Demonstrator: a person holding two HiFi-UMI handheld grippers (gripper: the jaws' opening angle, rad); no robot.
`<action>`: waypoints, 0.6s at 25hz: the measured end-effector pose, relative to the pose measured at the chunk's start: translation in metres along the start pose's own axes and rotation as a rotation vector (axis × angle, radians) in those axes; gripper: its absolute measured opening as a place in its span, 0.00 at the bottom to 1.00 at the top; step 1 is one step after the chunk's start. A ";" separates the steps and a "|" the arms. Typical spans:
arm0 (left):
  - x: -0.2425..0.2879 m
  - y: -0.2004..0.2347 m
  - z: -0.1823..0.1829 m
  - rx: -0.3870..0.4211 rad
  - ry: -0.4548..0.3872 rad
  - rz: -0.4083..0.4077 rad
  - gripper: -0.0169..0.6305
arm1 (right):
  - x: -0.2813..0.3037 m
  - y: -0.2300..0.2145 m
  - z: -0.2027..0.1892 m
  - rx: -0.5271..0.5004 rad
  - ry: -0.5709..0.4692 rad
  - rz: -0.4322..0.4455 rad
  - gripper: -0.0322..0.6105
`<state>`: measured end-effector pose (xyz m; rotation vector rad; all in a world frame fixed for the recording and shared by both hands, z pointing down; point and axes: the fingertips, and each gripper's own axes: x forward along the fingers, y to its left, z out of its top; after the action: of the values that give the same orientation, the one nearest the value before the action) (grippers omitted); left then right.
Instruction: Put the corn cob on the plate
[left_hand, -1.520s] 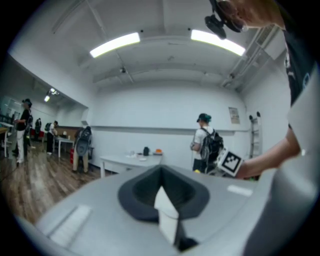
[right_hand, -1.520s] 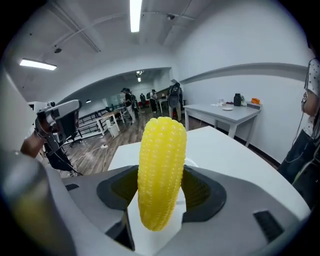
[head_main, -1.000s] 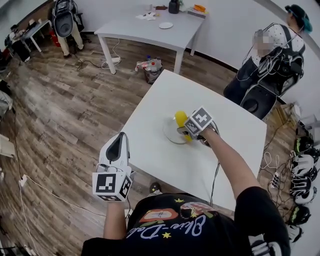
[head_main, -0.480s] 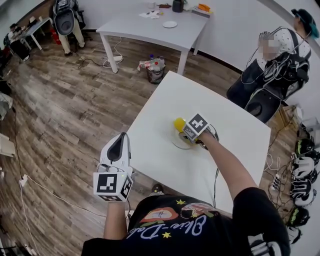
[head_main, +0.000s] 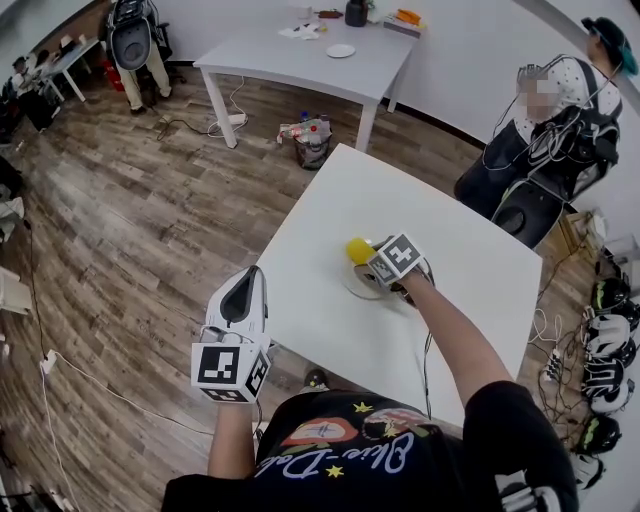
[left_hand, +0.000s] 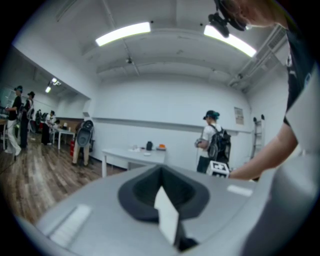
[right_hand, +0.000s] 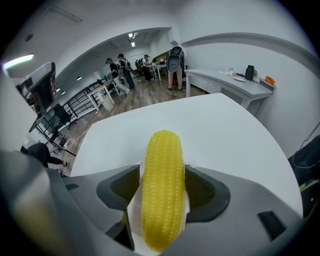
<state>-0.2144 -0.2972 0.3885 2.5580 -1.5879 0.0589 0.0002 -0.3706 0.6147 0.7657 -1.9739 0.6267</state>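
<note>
The yellow corn cob (right_hand: 162, 185) sits lengthwise between the jaws of my right gripper (right_hand: 162, 202), which is shut on it. In the head view the corn cob (head_main: 358, 250) pokes out past the right gripper (head_main: 372, 264), just above the small round plate (head_main: 356, 288) on the white table (head_main: 330, 210). How high the cob is above the plate I cannot tell. My left gripper (head_main: 243, 298) hangs off the table's near left edge, over the floor. Its jaws are together with nothing in them, as the left gripper (left_hand: 167, 220) view shows.
A second white table (head_main: 300, 55) with small items stands farther back. A person with a backpack (head_main: 545, 120) stands at the far right by the table corner. Cables and gear lie on the wooden floor (head_main: 120, 220) to the right and left.
The right gripper stays over the plate with the corn cob, shifting only slightly. The left gripper has hardly moved.
</note>
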 end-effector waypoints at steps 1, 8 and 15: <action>-0.001 -0.001 0.000 0.001 -0.001 0.000 0.02 | -0.002 0.000 0.000 0.003 -0.014 -0.005 0.47; -0.008 -0.023 0.005 0.043 -0.014 -0.043 0.02 | -0.062 -0.015 0.009 0.100 -0.273 -0.185 0.47; -0.012 -0.068 0.003 0.103 -0.011 -0.116 0.02 | -0.137 0.006 -0.027 0.253 -0.588 -0.254 0.09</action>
<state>-0.1590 -0.2571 0.3787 2.7280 -1.4727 0.1189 0.0667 -0.3114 0.5063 1.4635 -2.2835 0.5422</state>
